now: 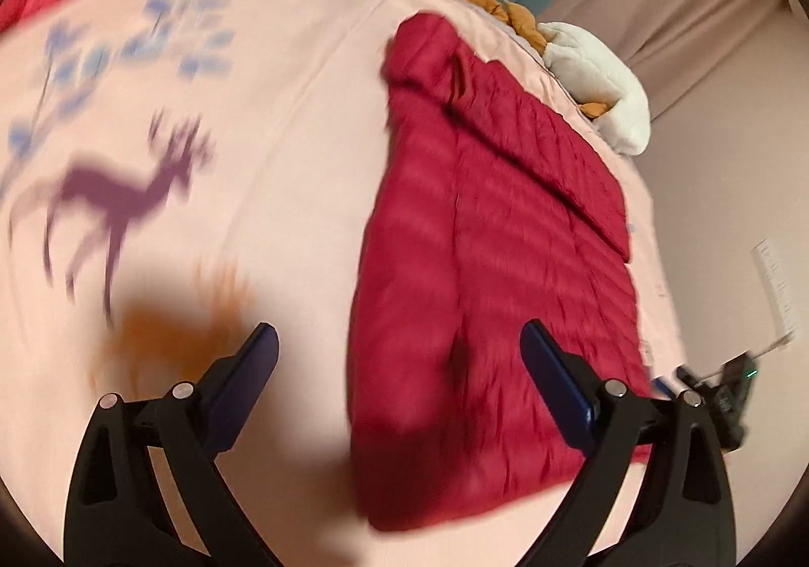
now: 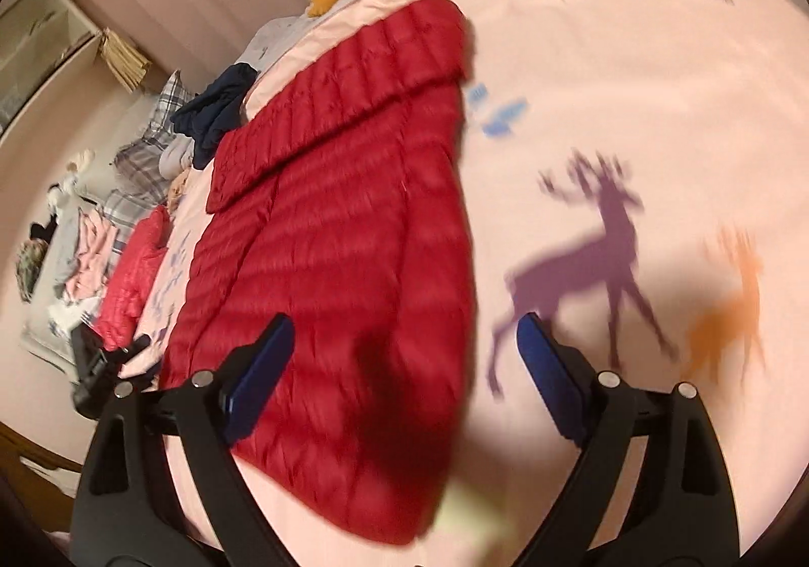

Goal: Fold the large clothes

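A dark red quilted down jacket (image 1: 495,263) lies flat on a pink bedspread (image 1: 283,152) printed with deer; one part is folded across its far end. In the left wrist view my left gripper (image 1: 399,329) hangs open above the jacket's near left edge, nothing between its blue pads. The right wrist view shows the same jacket (image 2: 344,223) on the bedspread (image 2: 632,86). My right gripper (image 2: 404,320) stands open over its near right edge, and it holds nothing. Both pictures are blurred by motion.
A navy garment (image 2: 217,112), a lighter red jacket (image 2: 131,273) and plaid cloth (image 2: 146,147) lie along the bed's left side. A white and orange plush toy (image 1: 596,76) sits at the far edge. A black device (image 1: 728,400) rests beside the jacket's corner.
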### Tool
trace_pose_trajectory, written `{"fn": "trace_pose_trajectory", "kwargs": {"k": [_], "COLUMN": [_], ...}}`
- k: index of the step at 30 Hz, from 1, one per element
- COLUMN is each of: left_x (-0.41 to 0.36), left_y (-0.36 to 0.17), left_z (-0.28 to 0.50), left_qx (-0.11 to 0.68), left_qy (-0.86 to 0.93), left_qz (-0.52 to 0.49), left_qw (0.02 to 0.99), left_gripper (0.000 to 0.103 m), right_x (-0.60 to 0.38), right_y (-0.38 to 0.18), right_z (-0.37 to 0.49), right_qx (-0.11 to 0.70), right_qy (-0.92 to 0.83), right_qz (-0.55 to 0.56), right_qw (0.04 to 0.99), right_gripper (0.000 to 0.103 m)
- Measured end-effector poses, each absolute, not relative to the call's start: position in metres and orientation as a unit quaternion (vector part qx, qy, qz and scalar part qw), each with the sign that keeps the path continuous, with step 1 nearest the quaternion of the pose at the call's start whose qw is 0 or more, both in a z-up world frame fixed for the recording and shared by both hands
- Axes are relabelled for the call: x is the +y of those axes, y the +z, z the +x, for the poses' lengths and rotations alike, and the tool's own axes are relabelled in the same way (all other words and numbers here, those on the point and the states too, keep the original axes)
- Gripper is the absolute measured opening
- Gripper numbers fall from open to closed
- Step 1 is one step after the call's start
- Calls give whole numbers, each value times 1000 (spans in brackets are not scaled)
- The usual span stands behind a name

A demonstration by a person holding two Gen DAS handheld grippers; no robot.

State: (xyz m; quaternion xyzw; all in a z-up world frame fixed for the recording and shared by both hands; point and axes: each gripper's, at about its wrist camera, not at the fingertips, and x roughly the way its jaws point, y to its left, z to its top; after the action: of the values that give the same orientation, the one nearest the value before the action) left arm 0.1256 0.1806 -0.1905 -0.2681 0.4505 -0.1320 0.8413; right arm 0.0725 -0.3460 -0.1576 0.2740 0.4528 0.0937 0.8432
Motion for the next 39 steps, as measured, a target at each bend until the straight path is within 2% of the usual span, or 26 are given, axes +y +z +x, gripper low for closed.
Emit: {"fn": "trace_pose_trajectory", "kwargs": {"k": [7, 21, 27, 30, 33, 39], "left_x": [177, 142, 134, 132, 134, 138], "left_y": [-202, -205, -205, -206, -211, -217], "left_z": [106, 153, 157, 152, 145, 126], "left_qx": [445, 449, 443, 446, 452, 457], "left_qy": [-204, -261, -281, -287, -292, -298], "left_qz": [-320, -351, -364, -363, -366, -363], "left_qw": [811, 779, 769, 766, 760, 756], "left_gripper": [96, 97, 96, 82, 71, 59], "right_x": [-337, -312, -305, -307, -308, -307], "right_y": [-173, -181, -181, -182, -182, -182], "right_z": [54, 109, 110, 101, 84, 61], "right_qx": [461, 449, 447, 453, 458, 459], "right_qy": [118, 180, 190, 201, 211, 218], "right_qz": [296, 332, 331, 338, 343, 337], "right_qw": [828, 810, 809, 800, 792, 793], "right_gripper": [92, 92, 84, 79, 78, 77]}}
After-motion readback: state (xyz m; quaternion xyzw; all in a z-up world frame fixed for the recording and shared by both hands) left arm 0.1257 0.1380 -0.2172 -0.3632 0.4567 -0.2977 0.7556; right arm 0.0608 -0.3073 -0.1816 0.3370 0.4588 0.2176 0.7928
